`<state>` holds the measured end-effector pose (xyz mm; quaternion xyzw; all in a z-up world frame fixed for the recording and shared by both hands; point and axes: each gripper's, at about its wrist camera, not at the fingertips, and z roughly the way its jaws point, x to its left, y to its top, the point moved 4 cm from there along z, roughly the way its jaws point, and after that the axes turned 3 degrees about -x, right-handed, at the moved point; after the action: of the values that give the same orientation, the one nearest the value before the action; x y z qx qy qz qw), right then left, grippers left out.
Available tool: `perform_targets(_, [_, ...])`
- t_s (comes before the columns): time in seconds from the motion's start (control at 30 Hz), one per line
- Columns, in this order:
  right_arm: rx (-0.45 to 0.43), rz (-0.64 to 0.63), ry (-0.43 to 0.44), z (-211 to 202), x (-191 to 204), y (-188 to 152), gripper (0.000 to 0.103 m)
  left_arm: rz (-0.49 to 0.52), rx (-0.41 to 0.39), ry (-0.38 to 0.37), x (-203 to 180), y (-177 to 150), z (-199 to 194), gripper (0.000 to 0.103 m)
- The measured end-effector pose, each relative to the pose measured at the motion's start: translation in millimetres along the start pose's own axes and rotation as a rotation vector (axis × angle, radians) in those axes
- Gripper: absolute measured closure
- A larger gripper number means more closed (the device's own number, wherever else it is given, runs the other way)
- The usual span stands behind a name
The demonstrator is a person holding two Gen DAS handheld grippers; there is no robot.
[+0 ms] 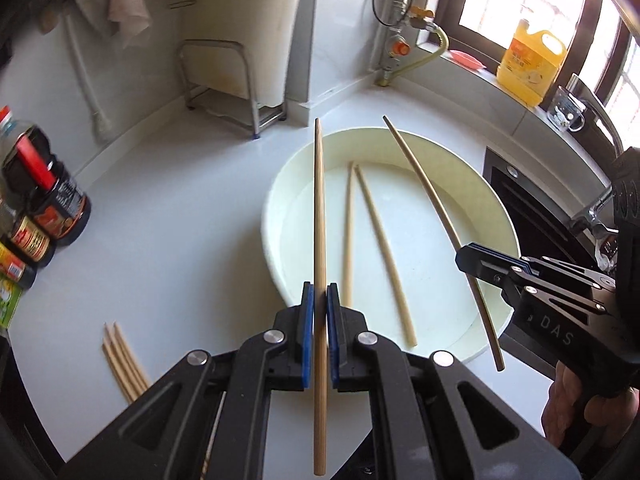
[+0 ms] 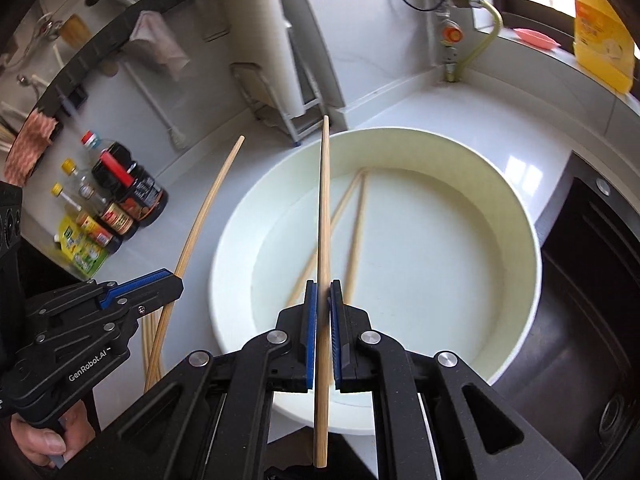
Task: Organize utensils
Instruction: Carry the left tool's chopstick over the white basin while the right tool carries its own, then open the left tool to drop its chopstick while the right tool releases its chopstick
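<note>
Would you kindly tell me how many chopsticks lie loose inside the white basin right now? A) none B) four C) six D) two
D: two chopsticks rest on the floor of the white basin, while each set of tongs clamps another one above it.

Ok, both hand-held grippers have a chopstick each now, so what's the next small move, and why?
Probably carry both over to the chopstick pile on the counter and lay them alongside. The left hand-held gripper and right hand-held gripper are each shut on a chopstick above the basin, where two more chopsticks still wait.
</note>
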<state>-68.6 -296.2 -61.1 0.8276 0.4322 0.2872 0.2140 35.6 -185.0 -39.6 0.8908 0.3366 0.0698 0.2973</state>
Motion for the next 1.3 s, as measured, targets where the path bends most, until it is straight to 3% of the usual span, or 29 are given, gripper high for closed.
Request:
perform_targets(0.2, [0.011,0.113,-0.026,17.5,-47.6,8.2,0.097,0.08,0.04,-0.03,-32.3,24.4,39.0,0.096])
perform_targets(0.53, [0.037,0.14,-0.048,44.7,-65.6,11.9,0.097,0.126,0.109,-0.029,-52.6,39.7,83.2,0.095])
perform_targets(0.8, [0.045,0.161,-0.057,44.7,-75.0,7.2,0.09,0.103,0.09,-0.009,-43.6,44.3,77.3,0.07])
perform_targets(1.3, [0.013,0.114,-0.06,23.3,-55.8,9.0,0.083,0.071,0.051,0.01,-30.2,32.8,42.8,0.065])
